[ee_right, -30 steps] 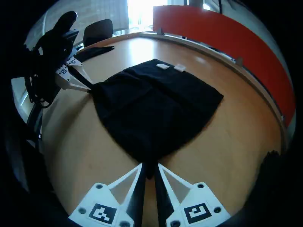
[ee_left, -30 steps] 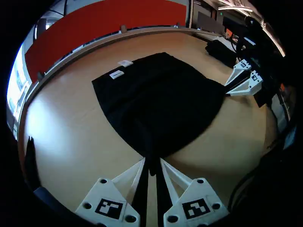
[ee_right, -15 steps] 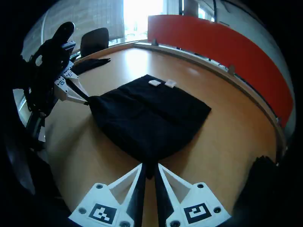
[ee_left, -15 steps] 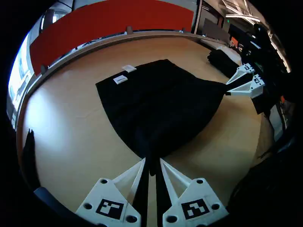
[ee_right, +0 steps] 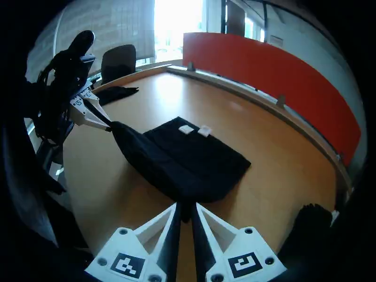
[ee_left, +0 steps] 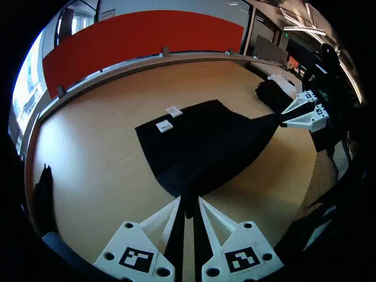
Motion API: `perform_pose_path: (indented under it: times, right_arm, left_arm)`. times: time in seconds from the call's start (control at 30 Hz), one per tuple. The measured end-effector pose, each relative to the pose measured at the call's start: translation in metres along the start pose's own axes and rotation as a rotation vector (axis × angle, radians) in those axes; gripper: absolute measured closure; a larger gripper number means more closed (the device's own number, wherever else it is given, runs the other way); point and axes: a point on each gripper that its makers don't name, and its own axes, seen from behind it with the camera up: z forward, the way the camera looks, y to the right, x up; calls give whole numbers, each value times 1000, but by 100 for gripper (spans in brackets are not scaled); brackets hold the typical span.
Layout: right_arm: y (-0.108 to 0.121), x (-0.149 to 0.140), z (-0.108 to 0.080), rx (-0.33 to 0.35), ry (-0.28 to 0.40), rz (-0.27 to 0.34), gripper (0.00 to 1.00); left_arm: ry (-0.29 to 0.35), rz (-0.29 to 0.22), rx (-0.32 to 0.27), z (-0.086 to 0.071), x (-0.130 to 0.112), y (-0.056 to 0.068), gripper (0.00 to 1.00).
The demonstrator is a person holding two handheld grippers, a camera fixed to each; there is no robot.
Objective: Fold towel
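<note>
Left tool (ee_left: 189,207) and right tool (ee_right: 186,211) are each closed on one near corner of the black towel (ee_left: 207,141), whose far half lies flat ahead. The near edge has been lifted higher than a moment ago, so folding forward is judged begun. Beyond, the wooden surface (ee_left: 94,150) is bordered by a red partition (ee_left: 141,37).

A towel (ee_left: 207,136) lies on the table (ee_left: 94,155), its near corners pinched by the left gripper (ee_left: 188,209) and right gripper (ee_right: 185,209); a partition (ee_left: 141,37) stands behind.
</note>
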Motion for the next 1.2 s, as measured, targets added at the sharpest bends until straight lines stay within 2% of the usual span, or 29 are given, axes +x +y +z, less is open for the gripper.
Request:
perform_pose_path:
  times: [0.3, 0.7, 0.9, 1.2]
  right_arm:
    - [1, 23, -22, 1, 33, -7, 86]
    - [0, 35, -40, 6, 43, -29, 86]
    - [0, 37, -44, 8, 42, -33, 86]
    - [0, 36, -42, 6, 35, -34, 86]
  left_arm:
    - [34, 1, -1, -26, 23, 4, 90]
    - [61, -2, -6, -50, 39, 9, 90]
    - [62, 2, -11, -54, 41, 10, 90]
    - [60, 3, -14, -52, 40, 11, 90]
